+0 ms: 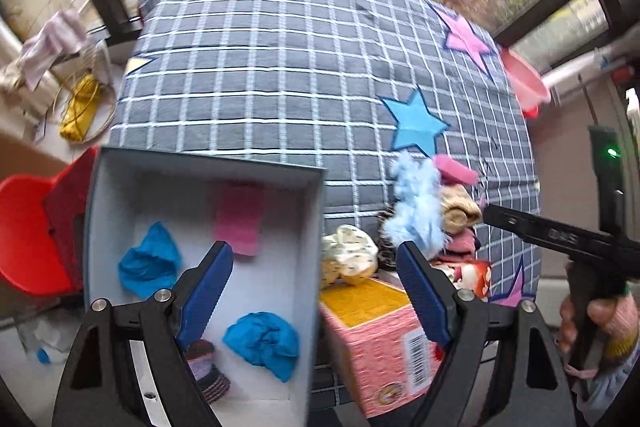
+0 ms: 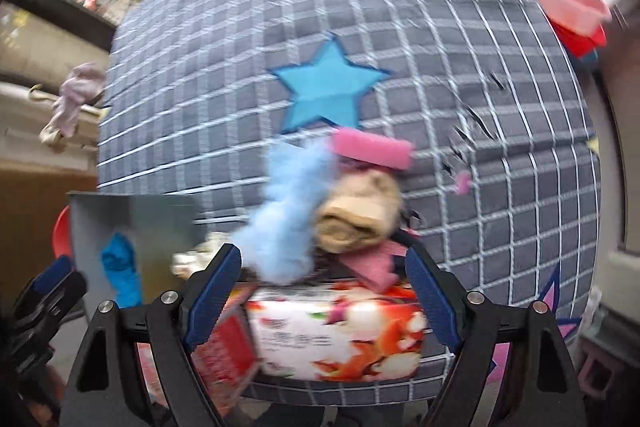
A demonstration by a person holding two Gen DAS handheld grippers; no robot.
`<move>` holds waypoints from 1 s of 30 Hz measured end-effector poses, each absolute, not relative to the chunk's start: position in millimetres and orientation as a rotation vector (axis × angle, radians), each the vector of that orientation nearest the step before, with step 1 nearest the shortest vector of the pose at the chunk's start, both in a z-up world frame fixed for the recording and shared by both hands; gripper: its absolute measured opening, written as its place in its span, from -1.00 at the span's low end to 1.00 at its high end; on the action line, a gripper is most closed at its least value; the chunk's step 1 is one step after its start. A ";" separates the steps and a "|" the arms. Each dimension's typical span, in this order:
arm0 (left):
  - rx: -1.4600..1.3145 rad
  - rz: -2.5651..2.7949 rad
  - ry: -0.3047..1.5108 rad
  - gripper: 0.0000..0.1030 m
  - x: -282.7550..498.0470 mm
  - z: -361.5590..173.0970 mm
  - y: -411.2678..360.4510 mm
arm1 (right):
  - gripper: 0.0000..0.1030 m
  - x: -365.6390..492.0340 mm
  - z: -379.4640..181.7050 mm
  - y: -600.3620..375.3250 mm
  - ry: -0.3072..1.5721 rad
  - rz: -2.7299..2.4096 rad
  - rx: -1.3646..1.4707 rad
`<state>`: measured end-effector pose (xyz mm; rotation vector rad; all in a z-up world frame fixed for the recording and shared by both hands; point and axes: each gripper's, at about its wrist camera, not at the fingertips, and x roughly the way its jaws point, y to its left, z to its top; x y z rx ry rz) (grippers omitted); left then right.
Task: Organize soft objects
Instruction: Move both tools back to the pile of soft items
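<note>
Left wrist: two blue cloths [image 1: 150,261] boxed.

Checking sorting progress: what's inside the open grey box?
In the grey box: two crumpled blue cloths, a pink rectangular sponge, and a striped fabric piece, partly hidden by the left tongs.

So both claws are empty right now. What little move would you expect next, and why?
Probably the right gripper drops toward the blue fluffy piece and closes on it: its jaws are open and empty, the soft pile sits just ahead, and the grey box already holds blue cloths.
</note>
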<state>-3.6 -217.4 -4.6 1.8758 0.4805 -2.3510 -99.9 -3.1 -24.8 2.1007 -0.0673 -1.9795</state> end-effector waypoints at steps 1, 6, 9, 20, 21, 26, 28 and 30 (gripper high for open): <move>1.890 -2.351 0.453 0.67 -8.0 -5.2 -210.5 | 0.66 -101.2 -33.5 3.5 -0.084 -1.973 2.127; 1.976 -2.328 0.307 0.67 -37.3 -16.7 -171.5 | 0.66 -110.2 -70.3 25.5 -0.161 -1.934 2.207; 2.018 -2.288 0.234 0.67 -53.7 -28.0 -152.3 | 0.66 -115.0 -89.0 24.9 -0.204 -1.890 2.228; 2.180 -2.134 0.088 0.67 -103.2 -76.1 -96.4 | 0.66 -126.4 -128.9 37.5 0.020 -1.887 2.212; 2.195 -2.115 0.082 0.67 -108.1 -83.2 -91.4 | 0.66 -128.4 -129.1 45.7 0.026 -1.900 2.217; 2.271 -2.002 0.078 0.67 -125.8 -121.4 -76.4 | 0.66 -139.9 -128.7 95.5 0.009 -1.971 2.257; 2.291 -1.966 0.066 0.67 -129.5 -133.6 -74.3 | 0.66 -141.7 -128.8 114.9 -0.035 -1.976 2.276; 2.304 -1.937 0.050 0.67 -131.8 -141.7 -74.2 | 0.66 -141.6 -128.1 130.4 -0.118 -1.964 2.278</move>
